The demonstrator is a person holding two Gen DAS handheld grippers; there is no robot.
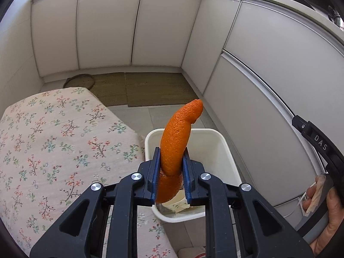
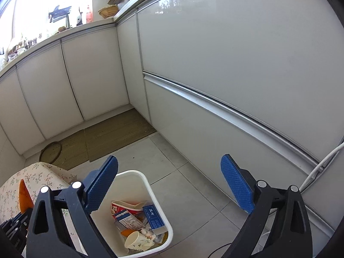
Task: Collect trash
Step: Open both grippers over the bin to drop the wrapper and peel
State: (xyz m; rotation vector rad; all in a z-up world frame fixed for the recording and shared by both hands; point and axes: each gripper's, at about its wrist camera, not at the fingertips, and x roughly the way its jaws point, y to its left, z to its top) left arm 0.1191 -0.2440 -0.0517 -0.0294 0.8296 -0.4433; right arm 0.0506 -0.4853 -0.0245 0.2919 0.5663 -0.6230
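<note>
Tilted downward, the left gripper (image 1: 171,167) pinches an orange peel (image 1: 178,137) above the white bin (image 2: 165,225); the right gripper (image 2: 169,185) gapes wide, empty.

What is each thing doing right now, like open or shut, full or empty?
Left gripper: shut on the orange peel.
Right gripper: open, nothing between its fingers.
Bin: upright, no lid, partly filled with trash.
Paper cup: lying on its side inside the bin.
Cupboard doors: shut.

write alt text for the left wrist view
The left gripper is shut on a curved strip of orange peel, above a white trash bin on the kitchen floor. A floral tablecloth lies to the left, white cabinets behind.
</note>
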